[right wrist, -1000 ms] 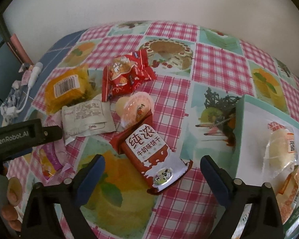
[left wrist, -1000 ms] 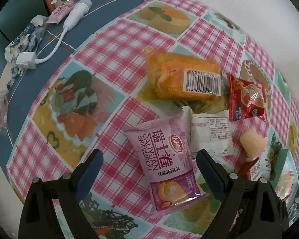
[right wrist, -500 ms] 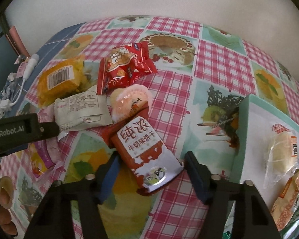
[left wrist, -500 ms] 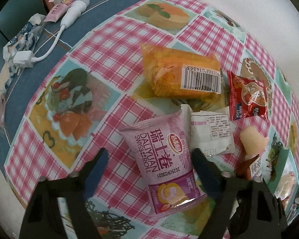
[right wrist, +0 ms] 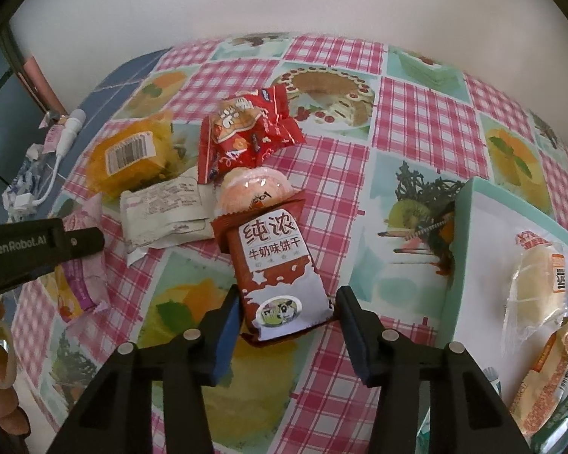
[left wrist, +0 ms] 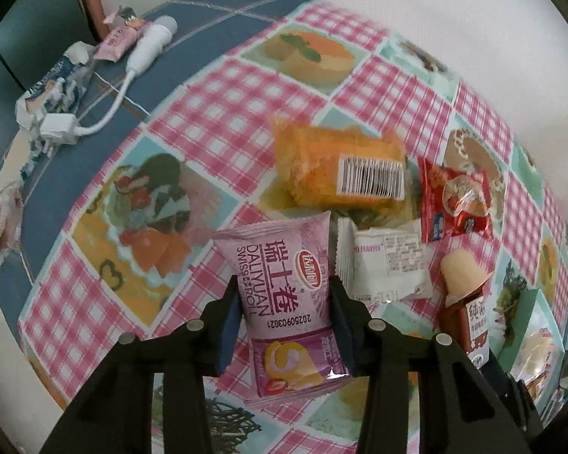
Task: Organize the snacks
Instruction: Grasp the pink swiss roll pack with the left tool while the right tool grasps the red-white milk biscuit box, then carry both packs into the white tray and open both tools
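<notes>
Both claws, wide open a second ago, are closing. The left claw (left wrist: 284,314) now presses its pads on the sides of the pink Swiss roll packet (left wrist: 284,287). The right claw (right wrist: 287,321) narrows around the brown milk biscuit packet (right wrist: 276,268), its pads reaching the packet's near end.
</notes>
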Available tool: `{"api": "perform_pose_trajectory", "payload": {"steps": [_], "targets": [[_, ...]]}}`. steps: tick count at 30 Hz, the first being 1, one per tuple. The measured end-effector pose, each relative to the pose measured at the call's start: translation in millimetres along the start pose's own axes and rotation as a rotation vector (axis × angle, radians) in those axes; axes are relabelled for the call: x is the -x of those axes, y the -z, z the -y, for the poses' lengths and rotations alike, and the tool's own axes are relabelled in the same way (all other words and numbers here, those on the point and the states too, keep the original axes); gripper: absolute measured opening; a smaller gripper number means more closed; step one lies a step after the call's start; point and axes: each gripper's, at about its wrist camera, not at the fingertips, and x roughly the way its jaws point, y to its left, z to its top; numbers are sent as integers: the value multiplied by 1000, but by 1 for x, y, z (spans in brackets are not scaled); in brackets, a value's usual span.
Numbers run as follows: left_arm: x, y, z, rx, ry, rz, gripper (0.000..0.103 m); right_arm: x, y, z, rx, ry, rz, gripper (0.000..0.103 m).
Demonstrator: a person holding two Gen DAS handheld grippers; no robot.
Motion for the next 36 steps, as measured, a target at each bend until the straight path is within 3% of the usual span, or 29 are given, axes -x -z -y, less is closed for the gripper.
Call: {"api": "perform_pose_trajectory", "payload": {"steps": [12, 20, 24, 30, 36], "targets": [[42, 1, 11, -35, 7, 104, 45, 42, 0, 8, -48, -23, 70, 51], [71, 6, 32, -100, 32, 172, 45, 83, 2, 31, -140, 12, 111, 51], [85, 12, 48, -146, 77, 197, 45, 103, 5, 47, -192, 47, 138, 51], [108, 29, 84, -255, 85, 253, 45, 129, 11, 80, -280, 125, 181, 51], [119, 50, 121, -361, 134, 262, 45, 154, 29, 129, -398, 193, 204, 52]]}}
